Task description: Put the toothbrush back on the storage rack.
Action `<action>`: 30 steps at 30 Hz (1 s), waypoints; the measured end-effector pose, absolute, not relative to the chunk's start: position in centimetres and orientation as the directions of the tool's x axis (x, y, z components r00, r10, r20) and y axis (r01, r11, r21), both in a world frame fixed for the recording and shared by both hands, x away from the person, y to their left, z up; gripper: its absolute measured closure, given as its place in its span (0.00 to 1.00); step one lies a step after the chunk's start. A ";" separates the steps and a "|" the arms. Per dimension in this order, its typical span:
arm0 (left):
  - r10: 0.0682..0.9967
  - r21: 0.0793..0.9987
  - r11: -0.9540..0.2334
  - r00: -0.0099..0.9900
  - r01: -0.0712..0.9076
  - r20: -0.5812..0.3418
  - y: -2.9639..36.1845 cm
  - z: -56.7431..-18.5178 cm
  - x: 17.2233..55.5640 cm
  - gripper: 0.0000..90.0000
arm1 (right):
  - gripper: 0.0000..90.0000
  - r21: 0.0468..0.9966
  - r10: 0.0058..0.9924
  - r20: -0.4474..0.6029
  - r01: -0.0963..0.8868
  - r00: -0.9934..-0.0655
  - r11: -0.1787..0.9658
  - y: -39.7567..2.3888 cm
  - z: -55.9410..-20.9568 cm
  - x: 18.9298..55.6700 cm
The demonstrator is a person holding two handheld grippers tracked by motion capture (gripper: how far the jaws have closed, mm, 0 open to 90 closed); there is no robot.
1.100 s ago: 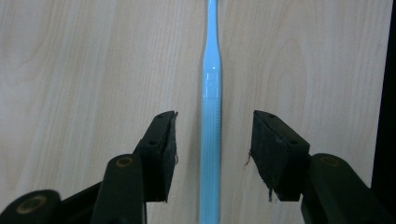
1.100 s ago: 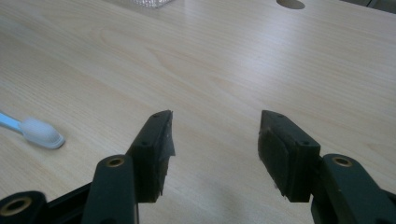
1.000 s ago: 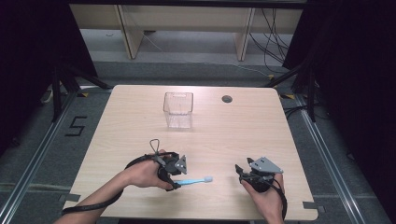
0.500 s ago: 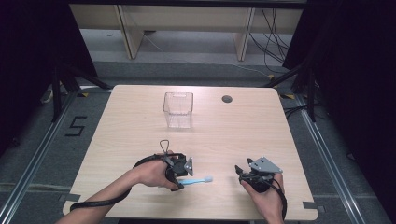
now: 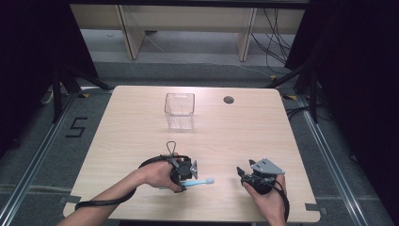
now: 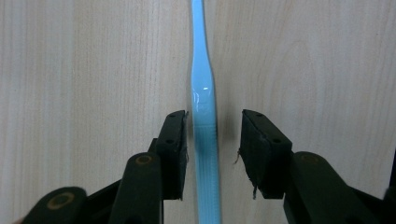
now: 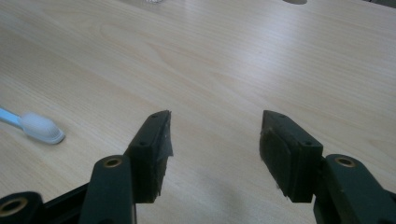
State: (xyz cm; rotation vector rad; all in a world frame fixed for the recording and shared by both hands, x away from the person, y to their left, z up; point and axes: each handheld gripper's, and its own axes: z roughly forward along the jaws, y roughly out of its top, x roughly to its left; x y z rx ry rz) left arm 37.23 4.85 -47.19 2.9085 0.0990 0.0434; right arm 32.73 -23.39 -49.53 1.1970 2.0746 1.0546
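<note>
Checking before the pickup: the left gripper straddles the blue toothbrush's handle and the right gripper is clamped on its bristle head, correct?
Not quite. The right gripper is open with nothing between its jaws; in the right gripper view the toothbrush head lies apart, off to its side. The left gripper does straddle the handle, as the left gripper view shows.

Toothbrush (image 5: 197,182) before container (image 5: 179,110)

A: Where does the high view sit?

B: Above the near edge of the counter (image 5: 141,117), looking forward and down, far enough to take in all of it.

A: And the two gripper views?

B: The left one looks straight down, close over the toothbrush (image 6: 204,140). The right one looks low and level across the counter, with the toothbrush head at its left, so both share it.
</note>
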 end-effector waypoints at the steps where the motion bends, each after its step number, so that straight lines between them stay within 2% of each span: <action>1: 0.067 0.227 -0.972 0.997 0.061 0.022 4.8 -47.2 37.3 0.68 | 0.49 0.826 0.877 -0.059 0.470 -0.476 0.311 -23.4 -49.5 32.8; 19: 0.050 0.161 -0.986 0.999 0.049 0.000 3.8 -47.5 37.6 0.75 | 0.49 0.829 0.881 -0.062 0.467 -0.468 0.306 -23.5 -49.5 32.8; 25: 0.047 0.146 -0.988 0.999 0.048 -0.007 3.8 -47.6 38.0 0.76 | 0.49 0.822 0.885 -0.030 0.492 -0.464 0.286 -23.3 -49.4 32.6; 30: 0.039 0.134 -0.990 0.999 0.039 -0.006 3.7 -47.8 38.1 0.78 | 0.49 0.831 0.874 -0.079 0.453 -0.479 0.323 -23.6 -49.4 32.9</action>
